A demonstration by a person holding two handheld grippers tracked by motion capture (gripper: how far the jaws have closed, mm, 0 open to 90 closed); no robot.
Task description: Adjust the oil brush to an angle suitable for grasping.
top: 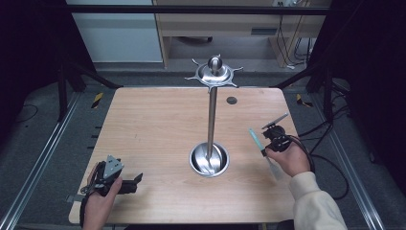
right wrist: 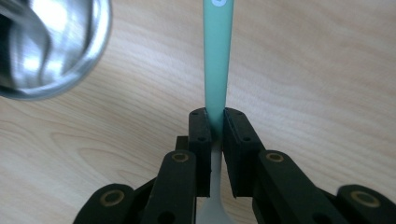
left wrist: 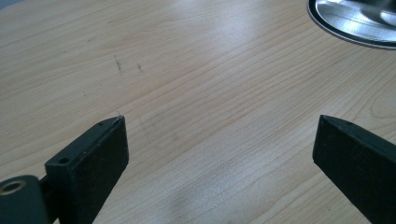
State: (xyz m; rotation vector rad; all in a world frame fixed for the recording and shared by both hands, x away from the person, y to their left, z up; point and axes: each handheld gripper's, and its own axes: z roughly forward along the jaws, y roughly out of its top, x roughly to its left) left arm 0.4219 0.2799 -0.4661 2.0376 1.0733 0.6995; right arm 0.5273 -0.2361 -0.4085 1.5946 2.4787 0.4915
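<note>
Apparently mid-carry, the right gripper [top: 268, 139] pinches a spoon [right wrist: 217, 56] near the desk's right edge, the left gripper [top: 136, 181] wide; hanging it on the stand [top: 212, 115] likely follows.

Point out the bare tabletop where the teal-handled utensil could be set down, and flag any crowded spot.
The wooden table is bare across its whole left half, from the far edge to the left gripper. There is also room between the stand's bowl base and the right gripper, which holds the teal-handled utensil. Only the centre is taken, by the stand.
</note>
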